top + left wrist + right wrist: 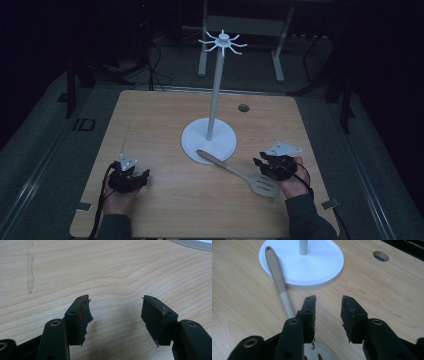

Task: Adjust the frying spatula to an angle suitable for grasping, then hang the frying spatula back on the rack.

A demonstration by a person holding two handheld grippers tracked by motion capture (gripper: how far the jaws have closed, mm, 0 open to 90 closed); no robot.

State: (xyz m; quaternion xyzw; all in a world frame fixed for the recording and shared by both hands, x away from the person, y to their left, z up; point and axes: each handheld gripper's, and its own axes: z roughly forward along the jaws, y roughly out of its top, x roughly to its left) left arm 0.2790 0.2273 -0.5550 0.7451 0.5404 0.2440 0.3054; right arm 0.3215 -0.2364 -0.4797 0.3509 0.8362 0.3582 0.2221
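Nearest the person, the right gripper [263, 164] hovers just above the slotted blade of the spatula [239, 173] — jaws parted to a middling gap, nothing between them, the pads clear of the tool. In the right gripper view the blade [319, 352] sits under and slightly left of the jaws, the handle [277, 277] running away toward the stand. The left gripper [135, 178] rests low on the surface [150, 125] at the near left, jaws spread wide over bare wood — idle for now.

My read: this is the moment around the pick-up of the spatula, with no grip on it. The next move would call for lowering the jaws over the neck or handle and closing firmly, since the flat blade offers little to pinch.

The spatula itself: pale grey slotted head, tan handle with a hanging hole [269, 249] at its tip, lying diagonally, tip resting on the white round base [195, 145].

Farther back, the pole [215, 90] rises to a ring of hooks [222, 43] — likely where that hole belongs.
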